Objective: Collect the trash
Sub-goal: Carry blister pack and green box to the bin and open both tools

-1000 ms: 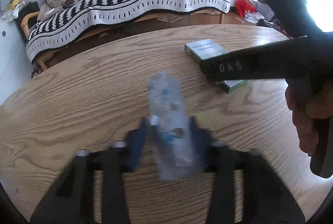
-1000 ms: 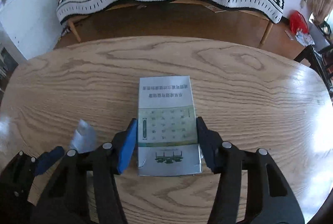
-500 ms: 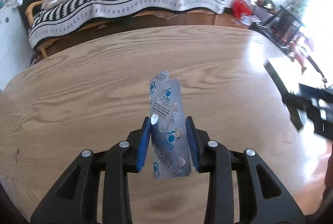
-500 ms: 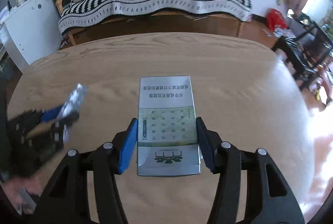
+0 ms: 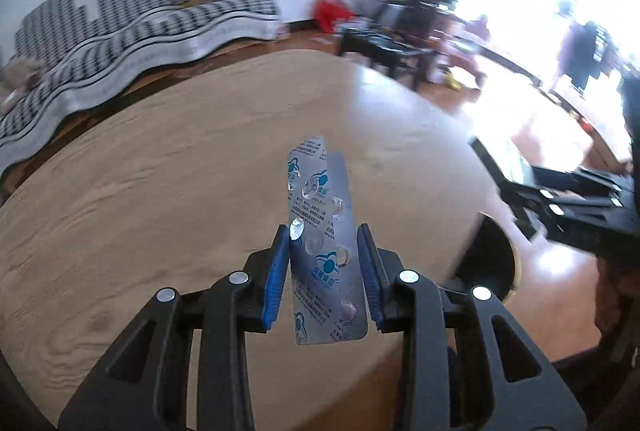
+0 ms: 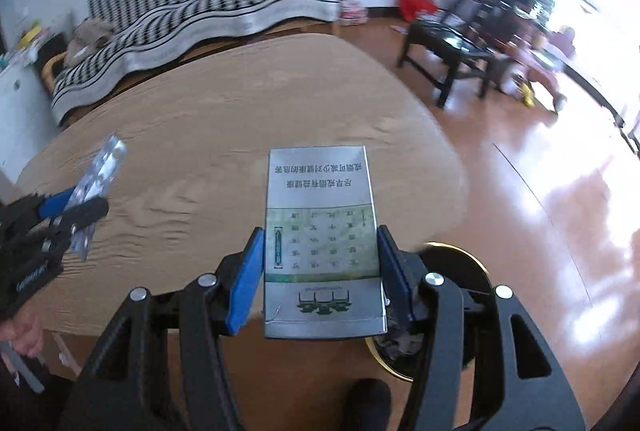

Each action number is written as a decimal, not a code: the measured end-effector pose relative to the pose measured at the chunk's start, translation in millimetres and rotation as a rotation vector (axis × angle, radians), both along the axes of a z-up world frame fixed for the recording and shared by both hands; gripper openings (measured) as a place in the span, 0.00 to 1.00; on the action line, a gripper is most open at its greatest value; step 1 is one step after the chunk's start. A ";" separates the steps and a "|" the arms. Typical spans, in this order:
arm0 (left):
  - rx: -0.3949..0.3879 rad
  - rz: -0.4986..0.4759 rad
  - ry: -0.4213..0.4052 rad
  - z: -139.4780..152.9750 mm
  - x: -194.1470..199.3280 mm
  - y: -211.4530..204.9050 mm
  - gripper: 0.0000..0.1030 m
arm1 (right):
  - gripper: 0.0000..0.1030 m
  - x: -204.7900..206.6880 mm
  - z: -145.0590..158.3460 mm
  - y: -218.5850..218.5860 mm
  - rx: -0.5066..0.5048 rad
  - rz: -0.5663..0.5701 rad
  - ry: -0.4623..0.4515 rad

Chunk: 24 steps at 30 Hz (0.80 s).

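Wooden worktop [image 5: 168,191] is passing below while I'm carrying a blister pack [image 5: 324,251] pinched in my left gripper [image 5: 324,263] and a carton [image 6: 322,243] clamped in my right gripper [image 6: 320,271], both likely heading for the bin [image 6: 464,271] beside the worktop edge.

The silver box [image 6: 322,239] held in the right claw [image 6: 320,271] bears two rows of Chinese characters, printed upside down as seen here: 尽早戒烟有益健康 and 戒烟可减少对健康的危害. Below them a green panel carries a grid of small characters too fine to read. The foil pill strip [image 5: 322,243] in the left claw [image 5: 323,271] shows a repeated blue logo with tiny blue print, illegible.
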<state>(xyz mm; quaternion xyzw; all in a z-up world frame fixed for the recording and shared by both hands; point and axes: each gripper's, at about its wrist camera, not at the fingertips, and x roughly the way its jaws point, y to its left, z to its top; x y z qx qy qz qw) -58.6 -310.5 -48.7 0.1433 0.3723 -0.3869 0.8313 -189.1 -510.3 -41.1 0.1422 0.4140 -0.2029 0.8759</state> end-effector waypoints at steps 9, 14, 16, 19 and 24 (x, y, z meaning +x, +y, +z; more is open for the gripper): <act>0.007 -0.273 0.035 -25.5 -85.6 -111.8 0.33 | 0.53 -82.8 -11.2 -93.2 0.045 -0.193 -0.042; 0.021 -0.364 0.074 -46.2 -105.6 -148.6 0.33 | 0.53 -105.9 -31.0 -128.2 0.092 -0.251 0.007; 0.042 -0.386 0.098 -58.0 -106.3 -160.3 0.33 | 0.53 -105.3 -38.2 -134.4 0.114 -0.258 0.029; 0.059 -0.385 0.129 -69.1 -96.5 -168.6 0.33 | 0.53 -104.6 -51.4 -138.2 0.142 -0.264 0.074; 0.088 -0.377 0.139 -84.5 -87.7 -182.1 0.33 | 0.53 -94.7 -60.5 -138.0 0.162 -0.252 0.107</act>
